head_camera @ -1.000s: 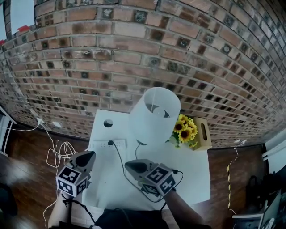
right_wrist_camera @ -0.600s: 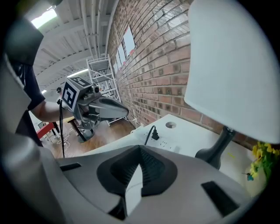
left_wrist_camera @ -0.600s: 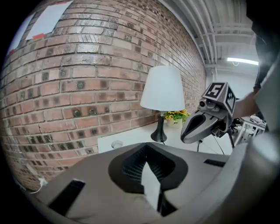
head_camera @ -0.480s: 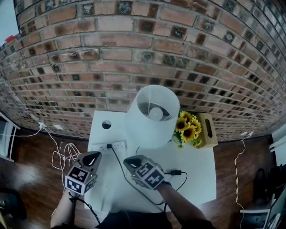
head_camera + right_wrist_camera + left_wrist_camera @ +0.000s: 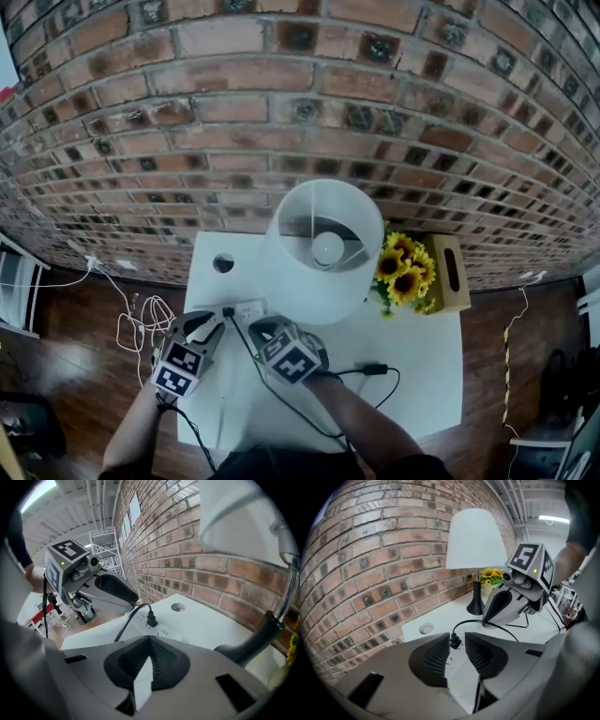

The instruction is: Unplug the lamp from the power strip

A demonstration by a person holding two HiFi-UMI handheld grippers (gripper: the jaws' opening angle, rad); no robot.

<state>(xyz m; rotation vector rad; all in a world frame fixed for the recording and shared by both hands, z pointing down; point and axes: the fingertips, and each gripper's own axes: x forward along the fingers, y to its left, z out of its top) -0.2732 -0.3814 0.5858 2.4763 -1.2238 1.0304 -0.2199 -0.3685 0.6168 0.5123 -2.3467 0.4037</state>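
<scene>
The lamp [image 5: 319, 248] with its white shade stands at the back of the white table [image 5: 412, 394]. Its black cord runs to a black plug [image 5: 228, 312] seated in the white power strip [image 5: 246, 308] at the table's left. My left gripper [image 5: 212, 322] points at the plug from just short of it; its jaws have just been opening and stand open with nothing pressed between them. In the left gripper view the plug [image 5: 454, 642] shows beyond the left gripper [image 5: 457, 639] tips. My right gripper [image 5: 256, 327] hovers beside it, shut and empty, with the plug [image 5: 151, 619] ahead of its tips [image 5: 150, 641].
Sunflowers [image 5: 405, 272] and a wooden box [image 5: 453, 272] sit right of the lamp. A round hole [image 5: 223, 263] is in the table's back left corner. The cord's inline switch [image 5: 373, 368] lies at the right. Loose white cables [image 5: 141, 323] lie on the floor left of the table.
Both grippers have moved forward and down toward the power strip. The left jaws, shut before, now stand apart. The right jaws stay shut.
</scene>
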